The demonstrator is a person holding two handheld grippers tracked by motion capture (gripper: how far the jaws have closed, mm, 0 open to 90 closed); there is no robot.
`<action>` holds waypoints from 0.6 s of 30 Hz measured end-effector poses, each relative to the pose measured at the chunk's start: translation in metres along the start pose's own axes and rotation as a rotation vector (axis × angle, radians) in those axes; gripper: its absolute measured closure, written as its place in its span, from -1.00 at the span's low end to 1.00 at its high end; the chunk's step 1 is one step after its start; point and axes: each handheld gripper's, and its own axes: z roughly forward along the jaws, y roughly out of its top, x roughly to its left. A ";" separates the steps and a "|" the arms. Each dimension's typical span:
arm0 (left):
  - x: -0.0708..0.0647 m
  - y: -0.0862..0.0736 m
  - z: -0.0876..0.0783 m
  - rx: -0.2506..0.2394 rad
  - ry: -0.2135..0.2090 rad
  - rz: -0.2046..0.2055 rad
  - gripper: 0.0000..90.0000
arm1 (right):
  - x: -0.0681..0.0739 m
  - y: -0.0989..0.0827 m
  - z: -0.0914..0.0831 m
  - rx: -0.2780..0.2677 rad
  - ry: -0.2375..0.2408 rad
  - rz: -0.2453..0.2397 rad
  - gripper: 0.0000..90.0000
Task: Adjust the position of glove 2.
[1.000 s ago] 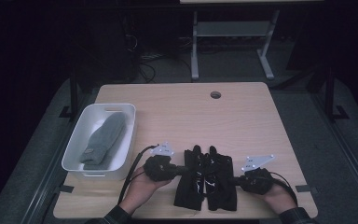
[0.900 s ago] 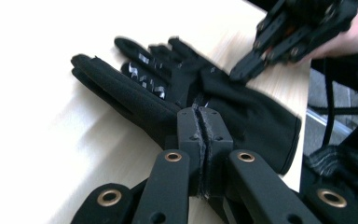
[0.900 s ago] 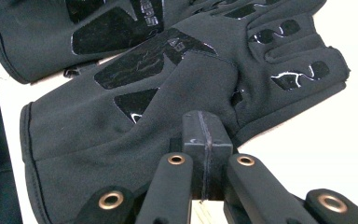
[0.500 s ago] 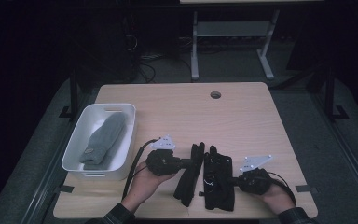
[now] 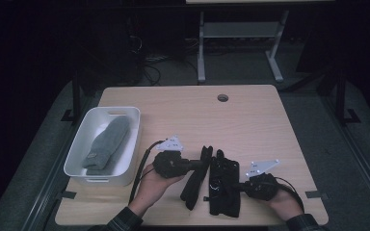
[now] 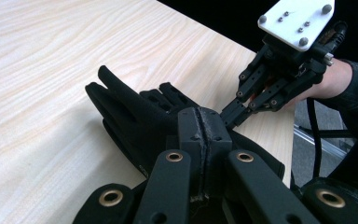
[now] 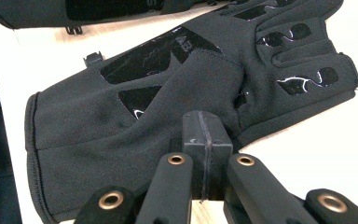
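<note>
Since the earlier frame, left glove (image 5: 196, 177) peeled up off its mate. Left gripper (image 5: 203, 164) clenched on its edge, lifting; right gripper (image 5: 232, 184) clamped on right glove (image 5: 225, 185), pinning it on tabletop (image 5: 250, 120).

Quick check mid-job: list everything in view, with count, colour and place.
table: one, light wood, fills the middle
bin: one, white, table's left side
mitten: one, grey, inside the bin
left glove: one, black, folded, front of table
right glove: one, black, flat beside it
hole: one, round, table's far edge
left gripper: black, shut on the left glove
right gripper: black, shut on the right glove
hands: two, bottom edge
</note>
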 end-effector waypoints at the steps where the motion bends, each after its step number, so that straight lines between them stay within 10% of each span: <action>1: 0.000 0.001 -0.001 0.001 0.003 0.003 0.97 | 0.000 0.000 0.000 -0.002 0.003 0.000 1.00; 18: -0.007 0.011 0.017 -0.004 -0.021 0.027 0.99 | 0.002 0.008 0.009 -0.002 0.006 -0.012 1.00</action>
